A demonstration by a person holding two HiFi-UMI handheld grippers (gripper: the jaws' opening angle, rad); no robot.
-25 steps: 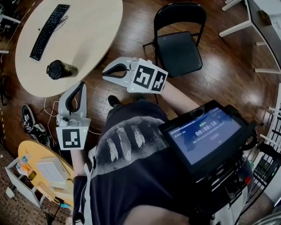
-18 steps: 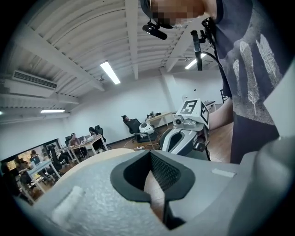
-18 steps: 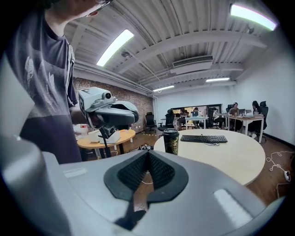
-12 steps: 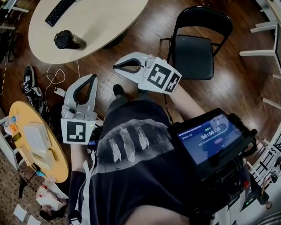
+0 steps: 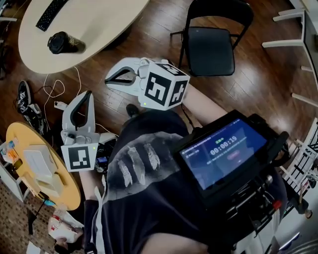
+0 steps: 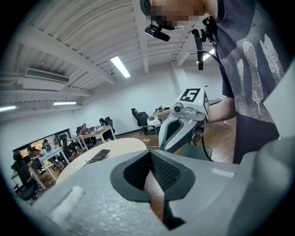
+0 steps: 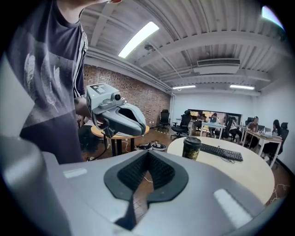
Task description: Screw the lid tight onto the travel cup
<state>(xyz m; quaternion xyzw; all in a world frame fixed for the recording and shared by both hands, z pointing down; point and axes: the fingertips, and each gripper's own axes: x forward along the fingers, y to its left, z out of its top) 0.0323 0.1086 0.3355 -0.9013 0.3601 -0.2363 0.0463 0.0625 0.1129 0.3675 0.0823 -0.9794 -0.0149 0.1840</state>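
Cup (image 7: 191,149) upright on table (image 7: 233,177), lid (image 7: 192,140) up.

I'm losing the keyboard (image 5: 48,15) past the top edge at upper left, and the chair (image 5: 211,49) is getting cropped there too. The travel cup (image 5: 64,42) is showing too small for judging how its lid (image 5: 55,42) sits.

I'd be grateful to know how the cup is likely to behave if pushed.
The cup stands upright and is taller than it is wide, so a high push would probably tip it. Being round, it would likely roll once down.
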